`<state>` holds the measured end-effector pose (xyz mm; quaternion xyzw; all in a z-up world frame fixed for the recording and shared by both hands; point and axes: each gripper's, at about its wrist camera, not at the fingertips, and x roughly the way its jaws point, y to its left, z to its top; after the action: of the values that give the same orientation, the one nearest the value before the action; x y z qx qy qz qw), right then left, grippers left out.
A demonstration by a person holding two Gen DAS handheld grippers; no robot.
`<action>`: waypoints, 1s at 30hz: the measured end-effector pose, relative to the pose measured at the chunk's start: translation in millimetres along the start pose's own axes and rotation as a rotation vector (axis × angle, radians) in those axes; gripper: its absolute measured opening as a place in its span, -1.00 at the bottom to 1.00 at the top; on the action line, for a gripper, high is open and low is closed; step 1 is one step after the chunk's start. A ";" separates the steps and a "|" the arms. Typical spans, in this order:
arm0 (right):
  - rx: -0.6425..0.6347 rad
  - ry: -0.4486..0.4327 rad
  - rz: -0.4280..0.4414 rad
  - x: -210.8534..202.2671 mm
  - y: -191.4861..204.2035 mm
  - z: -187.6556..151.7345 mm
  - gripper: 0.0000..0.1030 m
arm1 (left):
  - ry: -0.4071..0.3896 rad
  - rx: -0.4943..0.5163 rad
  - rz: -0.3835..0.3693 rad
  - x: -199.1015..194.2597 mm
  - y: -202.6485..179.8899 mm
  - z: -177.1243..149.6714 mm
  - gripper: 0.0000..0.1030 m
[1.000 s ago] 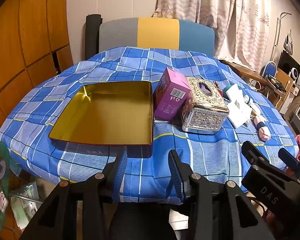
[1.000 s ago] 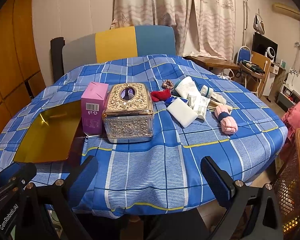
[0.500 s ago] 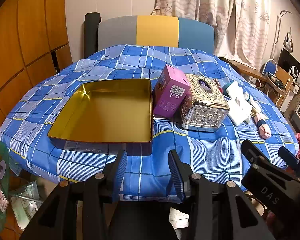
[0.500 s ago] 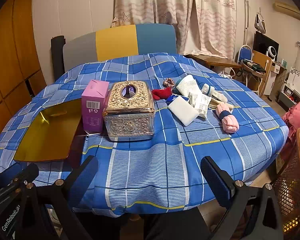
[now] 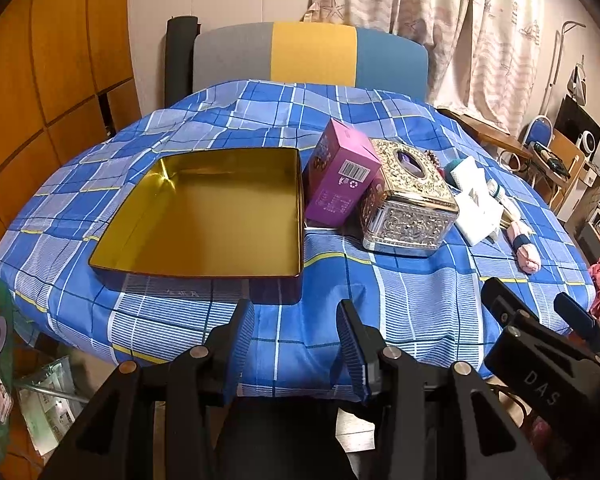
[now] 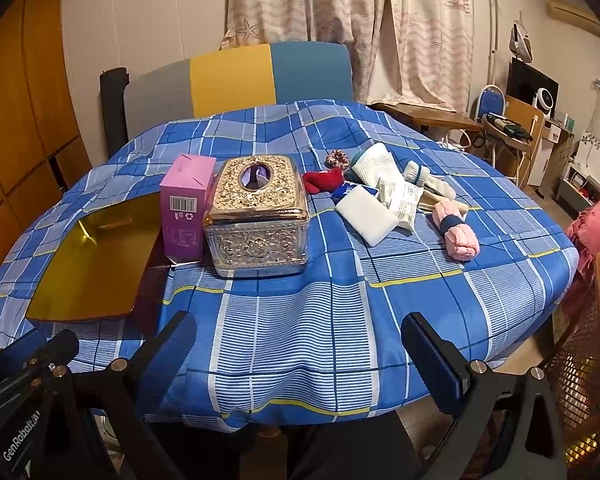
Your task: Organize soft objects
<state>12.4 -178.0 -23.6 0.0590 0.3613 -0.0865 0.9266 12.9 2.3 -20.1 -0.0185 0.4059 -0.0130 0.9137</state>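
Meanwhile, both hand-held grippers, left (image 5: 296, 344) and right (image 6: 300, 356), are held apart and empty; the pink sock roll (image 6: 458, 232) is best clamped mid-body for the gold tin (image 5: 204, 216).

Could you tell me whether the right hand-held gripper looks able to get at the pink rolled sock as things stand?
Probably yes: the right hand-held gripper is open and empty, and only bare tablecloth lies before the pink rolled sock.

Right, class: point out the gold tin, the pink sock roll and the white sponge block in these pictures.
gold tin (image 5: 204, 216): left wrist view, on its bare inner floor.
pink sock roll (image 6: 460, 236): right wrist view, on its near pink end.
white sponge block (image 6: 366, 214): right wrist view, on its flat top face.
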 end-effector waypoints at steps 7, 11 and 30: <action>0.001 0.001 0.004 0.0 -0.7 -0.2 1.00 | -0.001 0.013 -0.025 -0.4 -1.7 -1.0 -0.17; 0.008 0.004 0.001 0.3 -2.2 -0.5 1.00 | -0.005 0.010 -0.040 -0.9 -0.8 -0.9 -0.16; 0.007 0.012 -0.004 3.3 -2.8 -0.1 1.00 | -0.005 0.035 -0.044 -2.9 -5.8 -1.4 -0.16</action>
<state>14.2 -181.1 -26.0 0.0619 0.3665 -0.0894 0.9240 9.9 -3.4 -18.6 -0.0116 0.4026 -0.0402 0.9144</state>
